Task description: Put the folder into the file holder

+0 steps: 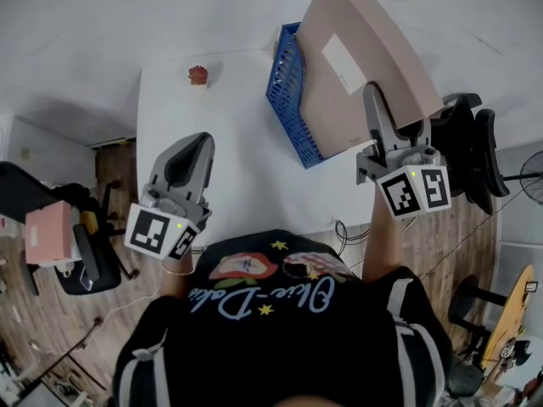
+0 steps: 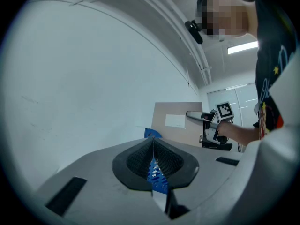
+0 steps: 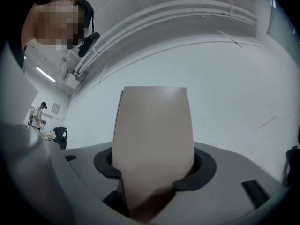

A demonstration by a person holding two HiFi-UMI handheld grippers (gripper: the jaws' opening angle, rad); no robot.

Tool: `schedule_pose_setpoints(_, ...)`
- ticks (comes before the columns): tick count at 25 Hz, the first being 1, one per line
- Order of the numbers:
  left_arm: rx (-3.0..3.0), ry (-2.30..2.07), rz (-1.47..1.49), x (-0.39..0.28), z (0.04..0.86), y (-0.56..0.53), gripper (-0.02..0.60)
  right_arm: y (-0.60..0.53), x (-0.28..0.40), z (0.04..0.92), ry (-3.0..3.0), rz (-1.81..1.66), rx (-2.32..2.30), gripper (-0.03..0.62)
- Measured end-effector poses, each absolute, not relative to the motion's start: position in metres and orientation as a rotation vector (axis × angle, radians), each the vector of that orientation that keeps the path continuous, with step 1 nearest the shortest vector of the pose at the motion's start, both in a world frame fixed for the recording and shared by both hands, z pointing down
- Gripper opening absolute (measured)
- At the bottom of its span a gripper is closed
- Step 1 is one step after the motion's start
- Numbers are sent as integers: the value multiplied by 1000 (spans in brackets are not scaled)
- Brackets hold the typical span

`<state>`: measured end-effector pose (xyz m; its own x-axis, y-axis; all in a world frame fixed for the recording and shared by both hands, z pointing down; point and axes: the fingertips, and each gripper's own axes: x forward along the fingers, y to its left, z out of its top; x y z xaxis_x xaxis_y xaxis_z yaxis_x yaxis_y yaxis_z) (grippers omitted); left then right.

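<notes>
A large beige folder [image 1: 365, 49] with a white label leans to the right over the blue mesh file holder [image 1: 288, 83] at the back of the white table [image 1: 229, 176]. Its lower left part is hidden behind the holder's blue wall. My right gripper [image 1: 373, 100] is shut on the folder's near edge, and the folder [image 3: 152, 139] fills the space between its jaws. My left gripper [image 1: 193, 147] hovers over the table's front left, shut with nothing in it. Its view shows the folder [image 2: 178, 123] and the right gripper [image 2: 194, 115] beyond the closed pads.
A small red object [image 1: 198, 75] sits at the table's far left. A black office chair [image 1: 462, 142] stands right of the table. Left of it are another dark chair [image 1: 85, 253] and a pink box [image 1: 47, 231]. Wooden floor surrounds the table.
</notes>
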<state>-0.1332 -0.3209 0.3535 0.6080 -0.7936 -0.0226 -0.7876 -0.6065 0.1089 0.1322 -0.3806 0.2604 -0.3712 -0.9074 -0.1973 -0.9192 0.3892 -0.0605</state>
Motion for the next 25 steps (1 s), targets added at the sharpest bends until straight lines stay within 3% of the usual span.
schedule_pose_setpoints(25, 2731, -1361, -93, -135, 353, -319, 5, -389, 121, 327, 2512, 15, -1691, 258)
